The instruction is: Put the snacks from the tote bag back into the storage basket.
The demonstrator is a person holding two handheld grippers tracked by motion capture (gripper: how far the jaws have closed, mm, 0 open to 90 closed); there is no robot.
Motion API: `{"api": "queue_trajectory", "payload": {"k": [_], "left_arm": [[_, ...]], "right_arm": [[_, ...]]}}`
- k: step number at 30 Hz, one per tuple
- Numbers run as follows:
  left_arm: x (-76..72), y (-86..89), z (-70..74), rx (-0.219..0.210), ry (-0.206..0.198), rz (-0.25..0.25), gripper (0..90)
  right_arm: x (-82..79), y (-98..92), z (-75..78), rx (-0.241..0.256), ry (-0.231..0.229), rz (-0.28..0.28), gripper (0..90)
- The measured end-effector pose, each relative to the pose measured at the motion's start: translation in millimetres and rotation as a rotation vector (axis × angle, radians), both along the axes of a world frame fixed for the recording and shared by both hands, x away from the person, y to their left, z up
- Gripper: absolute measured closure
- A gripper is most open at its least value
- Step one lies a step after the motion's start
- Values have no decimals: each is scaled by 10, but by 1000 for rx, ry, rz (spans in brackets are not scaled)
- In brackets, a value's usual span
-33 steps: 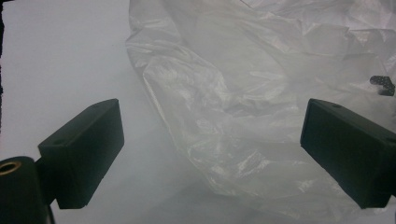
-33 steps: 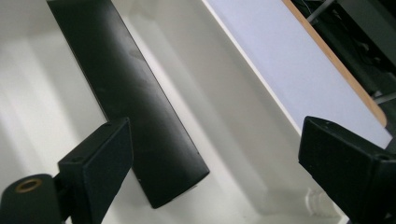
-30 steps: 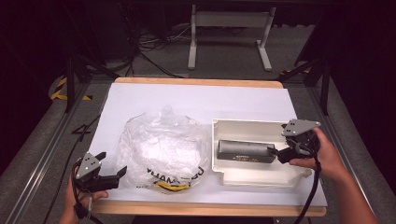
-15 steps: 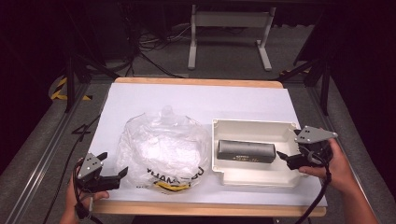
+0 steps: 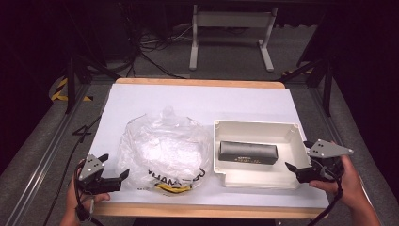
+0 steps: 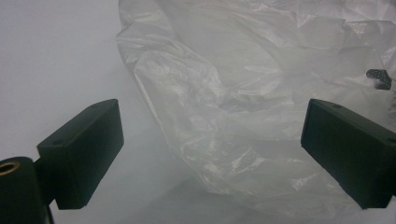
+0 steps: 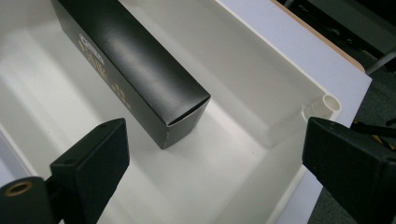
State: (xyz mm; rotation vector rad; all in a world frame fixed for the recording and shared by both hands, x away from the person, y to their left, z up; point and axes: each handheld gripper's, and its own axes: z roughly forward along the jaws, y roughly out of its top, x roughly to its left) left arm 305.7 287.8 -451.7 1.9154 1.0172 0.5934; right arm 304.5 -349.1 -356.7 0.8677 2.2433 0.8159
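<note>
- The white table top point(image 5: 155, 101) reaches nearly to the wooden edge at the near side; its far half is bare, leaving wide room behind the bag and the tray.
- A crumpled clear plastic bag point(image 5: 162, 150) lies left of centre, with black lettering and a yellow patch along its near edge; the lettering is too creased to read.
- A white tray point(image 5: 256, 129) sits right of the bag, just beside it, its near wall close to the table's front edge.
- A long black box point(image 5: 248, 152) lies flat inside the tray, lengthwise across it, with free floor on all sides. In the right gripper view the box point(image 7: 130, 70) carries small gold print on its side, too fine to read.
- The right gripper point(image 5: 299, 168) is held low at the tray's near right corner, pointing left toward the box, jaws spread wide and holding nothing; one jaw is over the tray floor, the other outside its rim.
- The left gripper point(image 5: 115, 174) is held at the table's near left corner, pointing right at the bag's edge, jaws wide apart and empty, not touching the plastic.
</note>
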Motion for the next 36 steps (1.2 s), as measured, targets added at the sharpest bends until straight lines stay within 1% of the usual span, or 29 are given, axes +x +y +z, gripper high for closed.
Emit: {"api": "queue_trajectory", "payload": {"k": [2,4,6,8,9,11,12,13,17,18,19,21,23,25,26,27,28,31,33,34,35,36], "left_arm": [[2,1,-1,-4,1,-1,67],[2,0,0,-6,2,-1,67],[1,-1,0,-5,0,-1,67],[3,0,1,-7,2,-2,67],[4,-1,1,-6,1,-2,67],[7,-4,-3,-7,3,-4,67],[7,-7,-4,-6,3,-3,67],[7,-8,-4,-5,3,-3,67],[7,-1,-3,-9,0,-1,67],[6,3,-1,-10,1,-1,67],[5,5,0,-8,-1,2,67],[1,12,5,-4,-8,8,66],[-2,24,12,-15,-13,11,66],[-10,34,19,-20,-19,16,66],[-18,44,27,-24,-24,16,66],[-22,52,33,-28,-32,19,66],[-25,60,41,-31,-34,20,66],[-14,69,59,-48,-48,34,66],[-6,68,62,-48,-52,37,66],[0,66,63,-42,-50,36,66],[4,62,59,-44,-49,35,66],[10,57,55,-45,-49,36,66]], "right_arm": [[-31,-29,-33,12,-1,-6,73],[-60,-56,-72,12,-1,-14,65],[-89,-83,-110,27,-2,-23,61],[-128,-103,-146,40,-15,-25,60],[-154,-115,-174,53,-17,-16,54],[-188,-125,-202,57,-33,-20,54],[-203,-131,-214,68,-37,-27,54],[-213,-138,-235,92,-34,-30,54],[-240,-149,-291,95,-64,-57,54],[-259,-153,-307,111,-80,-61,59],[-277,-154,-318,124,-84,-60,59],[-311,-156,-329,124,-105,-76,59],[-333,-174,-341,148,-114,-84,58],[-349,-200,-375,161,-134,-109,59],[-351,-220,-393,169,-137,-119,58],[-353,-240,-422,190,-133,-130,59],[-353,-256,-444,191,-130,-134,59],[-364,-280,-529,160,-148,-139,55],[-368,-289,-548,161,-152,-136,56],[-372,-304,-575,185,-144,-121,57],[-374,-311,-589,184,-143,-115,56],[-379,-312,-601,177,-146,-121,56]]}}
